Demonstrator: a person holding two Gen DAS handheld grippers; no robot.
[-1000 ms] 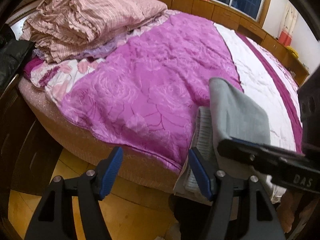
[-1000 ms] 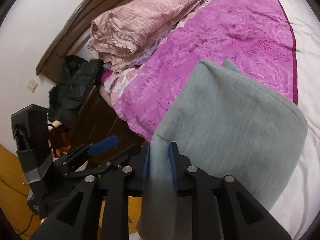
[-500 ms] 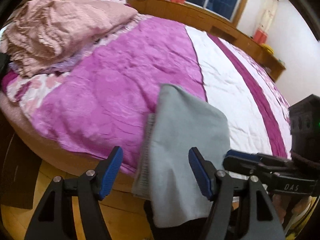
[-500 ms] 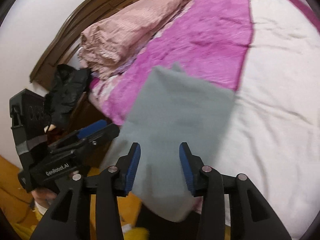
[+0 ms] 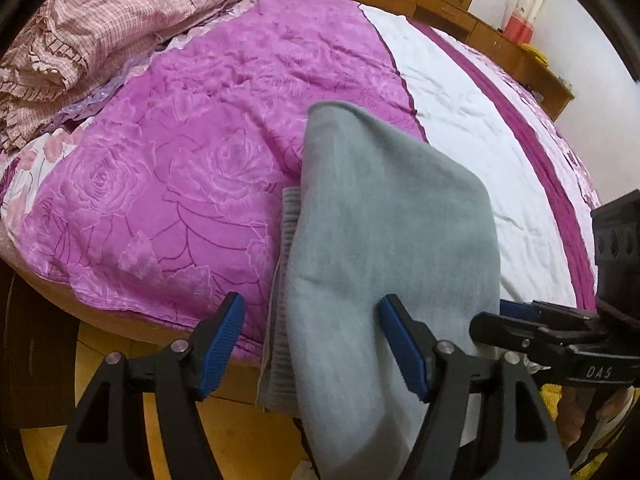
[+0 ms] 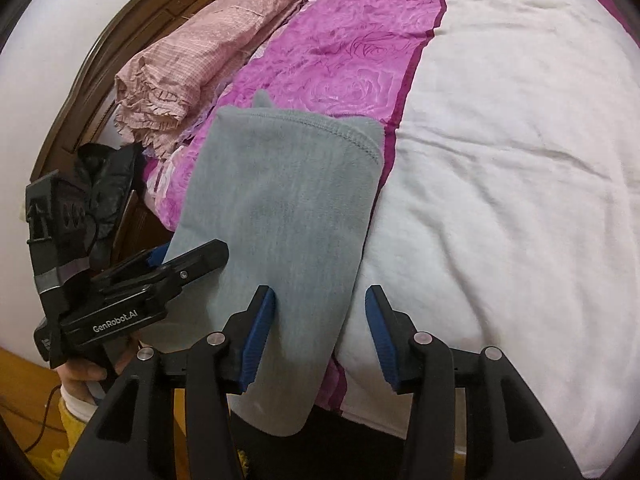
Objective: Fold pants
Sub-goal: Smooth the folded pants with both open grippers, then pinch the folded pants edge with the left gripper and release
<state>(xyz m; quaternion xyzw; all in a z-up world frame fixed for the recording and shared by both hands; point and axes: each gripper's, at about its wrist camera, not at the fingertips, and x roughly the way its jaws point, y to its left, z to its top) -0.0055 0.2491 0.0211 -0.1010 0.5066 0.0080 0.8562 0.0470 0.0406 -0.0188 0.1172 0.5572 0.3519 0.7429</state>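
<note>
The grey pants [image 5: 384,240] lie folded into a long strip on the bed's near edge, the lower end hanging over it; they also show in the right wrist view [image 6: 288,216]. A ribbed waistband [image 5: 286,280] sticks out along their left side. My left gripper [image 5: 312,344] is open and empty, its jaws on either side of the strip's left part. My right gripper [image 6: 320,336] is open and empty over the strip's right edge. Each gripper shows in the other's view, the right one [image 5: 532,332] and the left one [image 6: 160,276].
The bed has a magenta rose-patterned quilt [image 5: 192,152] and a white band [image 6: 520,160]. A bunched pink checked blanket [image 5: 100,28] lies at the head end. A black garment [image 6: 108,184] hangs by the wooden headboard. Wooden floor [image 5: 120,344] lies below the bed edge.
My right gripper let go of the pants and opened wide. The folded pants dropped flat onto the bed. Both grippers moved closer over the strip.
</note>
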